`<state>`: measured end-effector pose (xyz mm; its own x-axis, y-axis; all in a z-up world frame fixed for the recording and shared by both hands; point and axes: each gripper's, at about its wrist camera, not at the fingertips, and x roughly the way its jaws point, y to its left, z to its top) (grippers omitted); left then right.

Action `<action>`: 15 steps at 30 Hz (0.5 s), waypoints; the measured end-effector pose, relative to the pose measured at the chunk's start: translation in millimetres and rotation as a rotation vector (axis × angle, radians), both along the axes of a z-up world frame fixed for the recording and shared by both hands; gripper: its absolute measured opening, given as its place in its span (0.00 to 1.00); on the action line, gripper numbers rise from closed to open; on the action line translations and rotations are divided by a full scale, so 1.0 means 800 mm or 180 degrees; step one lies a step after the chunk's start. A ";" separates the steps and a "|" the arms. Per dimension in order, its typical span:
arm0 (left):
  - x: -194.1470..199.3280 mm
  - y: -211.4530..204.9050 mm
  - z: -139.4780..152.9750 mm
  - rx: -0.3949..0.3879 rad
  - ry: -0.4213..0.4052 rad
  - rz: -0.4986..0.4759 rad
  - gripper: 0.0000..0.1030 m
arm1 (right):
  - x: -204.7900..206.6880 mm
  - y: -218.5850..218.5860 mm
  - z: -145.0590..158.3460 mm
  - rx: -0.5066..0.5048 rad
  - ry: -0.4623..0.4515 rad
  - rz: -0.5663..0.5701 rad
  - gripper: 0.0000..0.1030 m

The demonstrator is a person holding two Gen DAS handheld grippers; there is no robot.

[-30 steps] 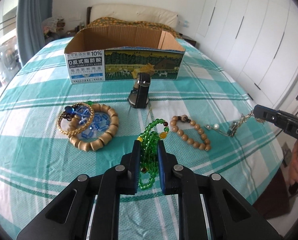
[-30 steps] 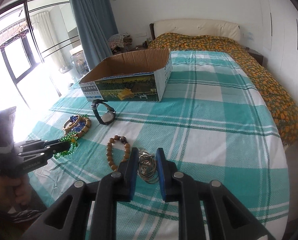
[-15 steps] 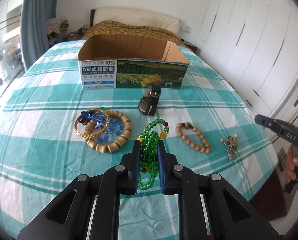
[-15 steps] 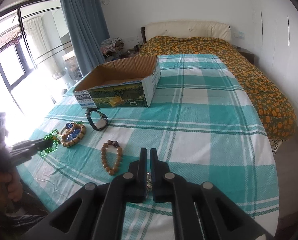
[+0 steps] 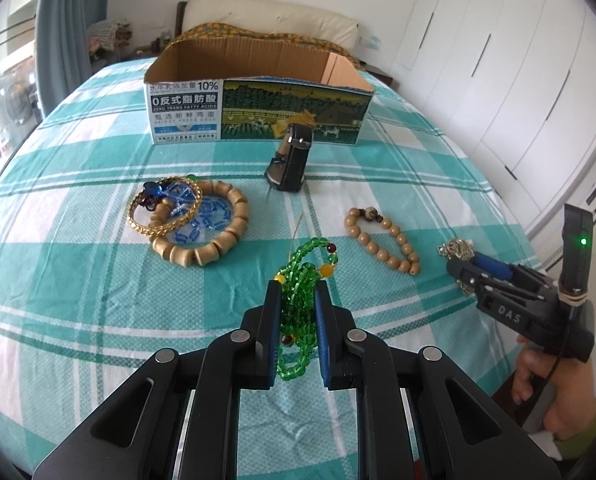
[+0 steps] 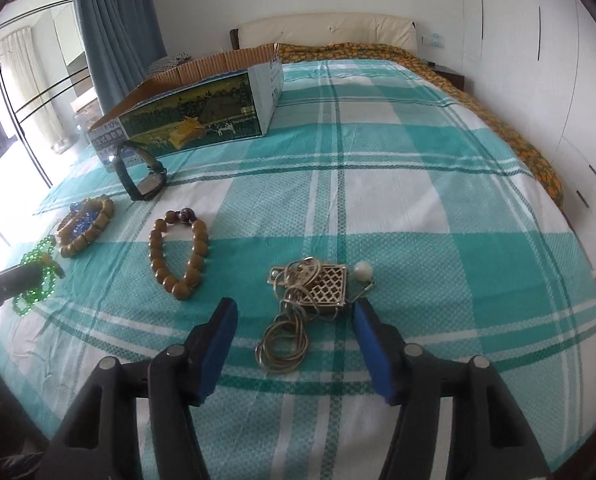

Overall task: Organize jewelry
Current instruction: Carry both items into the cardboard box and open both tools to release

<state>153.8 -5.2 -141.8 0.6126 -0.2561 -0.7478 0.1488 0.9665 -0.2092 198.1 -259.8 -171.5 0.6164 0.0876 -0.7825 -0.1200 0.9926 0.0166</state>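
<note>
While my left gripper (image 5: pixel 295 322) pinches the green bead necklace (image 5: pixel 304 280) at the near centre of the bed, the cardboard box (image 5: pixel 257 108) sits far behind. Right view: my right gripper (image 6: pixel 291 342), jaws opening, straddles the silver chain necklace (image 6: pixel 306 300) untouched; I should lower squarely and gather pendant and loops together.

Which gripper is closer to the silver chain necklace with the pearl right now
Right. The right gripper straddles the silver chain necklace, jaws opening around it. The left gripper is off to the side, shut on the green bead necklace.
</note>
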 end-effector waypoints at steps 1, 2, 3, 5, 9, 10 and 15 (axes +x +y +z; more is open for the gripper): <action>-0.001 0.000 -0.001 0.0003 0.0006 0.0003 0.14 | 0.003 0.001 0.000 -0.0047 -0.0012 0.0033 0.30; -0.002 0.001 -0.002 0.0004 0.0010 0.0006 0.14 | 0.003 0.000 0.002 -0.0044 0.0007 0.0063 0.28; -0.003 0.003 -0.001 0.0004 0.0009 0.0009 0.14 | 0.002 -0.002 0.006 0.0014 0.0021 0.0097 0.27; -0.007 0.006 0.002 0.0006 -0.0013 0.0013 0.14 | -0.009 -0.010 0.020 0.0115 -0.0027 0.0128 0.27; -0.010 0.011 0.007 -0.0022 -0.0049 0.0016 0.14 | -0.028 -0.023 0.055 0.0290 -0.0139 0.0183 0.27; -0.010 0.011 0.008 -0.0030 -0.0056 0.0009 0.14 | -0.031 -0.027 0.062 0.0346 -0.0153 0.0180 0.27; -0.011 0.009 0.012 -0.0049 -0.0087 -0.0021 0.14 | -0.037 -0.031 0.083 0.0340 -0.0237 0.0201 0.27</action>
<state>145.2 1.9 -132.0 0.6309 -0.2714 -0.7268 0.1609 0.9622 -0.2196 168.6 -284.6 -105.4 0.6630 0.2083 -0.7190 -0.1869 0.9762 0.1104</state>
